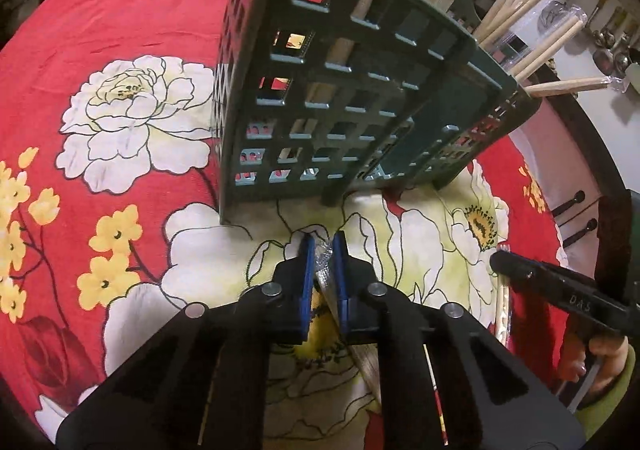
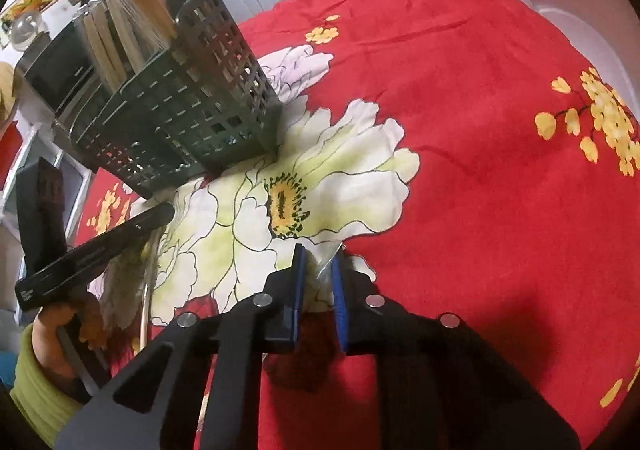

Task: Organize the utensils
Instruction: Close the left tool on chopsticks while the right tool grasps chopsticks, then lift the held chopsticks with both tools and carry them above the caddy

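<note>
Clear plastic wrap, crinkled, is pinched between the nearly closed jaws of the left gripper; it appears to sheathe a wooden utensil whose length runs back under the gripper and is hidden. Right gripper is likewise nearly closed on a fold of clear wrap; whether this is the same packet cannot be told. Both hold low over the red flowered cloth on the counter, probably to lift the packet toward the dark green slotted basket just beyond. Wooden handles already stand in that basket, sorted upright. Basket compartments are hard to make out. A hand in a green sleeve grips the left tool.
</note>
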`<control>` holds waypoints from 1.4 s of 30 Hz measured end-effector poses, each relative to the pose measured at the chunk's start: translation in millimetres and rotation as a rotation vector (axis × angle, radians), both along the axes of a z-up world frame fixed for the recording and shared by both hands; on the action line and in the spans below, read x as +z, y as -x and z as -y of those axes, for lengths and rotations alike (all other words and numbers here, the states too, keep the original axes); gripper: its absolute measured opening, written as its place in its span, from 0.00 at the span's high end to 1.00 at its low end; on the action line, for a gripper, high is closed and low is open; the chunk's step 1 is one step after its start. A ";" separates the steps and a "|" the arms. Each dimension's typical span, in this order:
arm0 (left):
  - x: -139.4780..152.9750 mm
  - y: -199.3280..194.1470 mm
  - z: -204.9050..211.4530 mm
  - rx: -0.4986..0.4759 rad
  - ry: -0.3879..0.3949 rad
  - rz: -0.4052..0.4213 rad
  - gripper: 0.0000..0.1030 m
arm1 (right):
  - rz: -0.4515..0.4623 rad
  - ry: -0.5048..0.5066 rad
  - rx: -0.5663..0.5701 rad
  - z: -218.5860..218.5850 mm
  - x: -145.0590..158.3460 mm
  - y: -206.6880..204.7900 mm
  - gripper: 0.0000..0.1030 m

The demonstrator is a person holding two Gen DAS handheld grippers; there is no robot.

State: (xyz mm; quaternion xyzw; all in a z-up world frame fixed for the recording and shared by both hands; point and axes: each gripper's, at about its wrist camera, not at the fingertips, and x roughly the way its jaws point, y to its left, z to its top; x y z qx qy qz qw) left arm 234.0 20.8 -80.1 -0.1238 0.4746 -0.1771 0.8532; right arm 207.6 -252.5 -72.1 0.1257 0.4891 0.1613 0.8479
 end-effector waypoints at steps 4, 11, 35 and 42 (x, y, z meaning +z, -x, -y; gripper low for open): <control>1.1 0.7 -7.7 -0.002 0.029 -0.009 0.95 | 0.063 0.005 0.011 2.5 15.6 3.7 0.90; 27.1 19.1 -16.9 -0.010 0.056 0.054 0.96 | 0.220 -0.002 0.075 -4.6 56.8 25.6 0.93; 135.7 69.8 30.3 -0.156 0.062 0.340 0.97 | 0.631 0.049 0.180 -34.8 166.6 94.3 0.96; 158.7 73.1 34.3 -0.172 0.071 0.402 0.98 | 0.685 0.042 0.169 -32.8 182.8 99.5 0.96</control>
